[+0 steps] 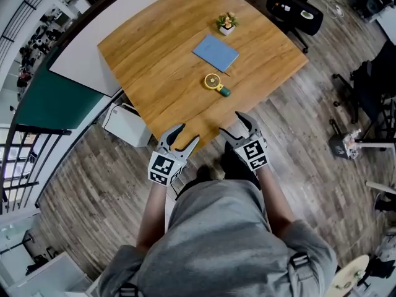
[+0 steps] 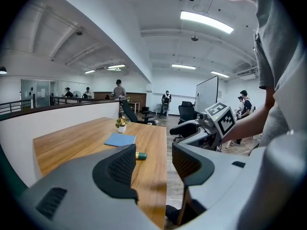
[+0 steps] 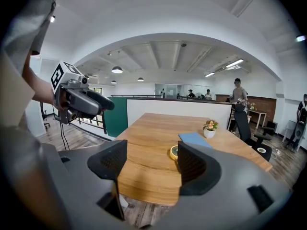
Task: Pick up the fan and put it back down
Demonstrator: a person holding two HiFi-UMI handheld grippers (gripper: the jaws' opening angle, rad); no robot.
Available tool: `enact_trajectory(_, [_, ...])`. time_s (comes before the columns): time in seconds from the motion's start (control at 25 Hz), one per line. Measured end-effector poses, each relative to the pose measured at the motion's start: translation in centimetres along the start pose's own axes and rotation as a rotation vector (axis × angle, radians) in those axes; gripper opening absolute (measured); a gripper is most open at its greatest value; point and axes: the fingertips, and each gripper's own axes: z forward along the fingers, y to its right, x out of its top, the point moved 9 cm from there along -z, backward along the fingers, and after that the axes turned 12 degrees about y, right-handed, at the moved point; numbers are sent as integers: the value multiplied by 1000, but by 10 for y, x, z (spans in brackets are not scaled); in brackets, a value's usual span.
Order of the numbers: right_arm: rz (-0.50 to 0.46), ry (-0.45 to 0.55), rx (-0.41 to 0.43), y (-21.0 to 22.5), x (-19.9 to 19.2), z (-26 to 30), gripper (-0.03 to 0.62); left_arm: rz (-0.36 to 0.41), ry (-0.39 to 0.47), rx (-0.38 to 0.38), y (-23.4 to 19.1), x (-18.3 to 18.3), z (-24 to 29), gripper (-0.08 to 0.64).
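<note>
The fan lies flat near the middle of the surface. Its round yellow head faces up and its green handle points toward the near right edge. Just past it, not touching, is a blue notebook, and a small potted plant stands farther back.

Your right gripper hangs at the near edge, and so does your left gripper. Both sets of fingers are spread wide with nothing between them. The fan is well ahead of both, so the step now is the reach.

The right gripper looks the better choice: in its own view the fan sits just inside the right finger, almost on its line. Hold the left one back so it doesn't crowd the approach.

- **Approach:** Come in low over the wood and line the opening up across the handle or the rim of the head.
- **Grip:** Set one finger on each side before you close. From here I can't tell how thick the head is, so the handle is probably the safer hold.
- **Risk:** A flat, light thing like this may skid if one finger touches first, and a skid away from you would send it toward the notebook.
- **Lift and return:** Lift straight up, only enough to clear the surface. Lower it flat onto bare wood, open fully, then draw back.
</note>
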Motion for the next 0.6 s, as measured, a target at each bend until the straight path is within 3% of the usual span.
enact_trajectory(0.6, [-2, -5, 188, 85, -5, 40, 341, -41, -3, 163, 1, 10, 68, 250])
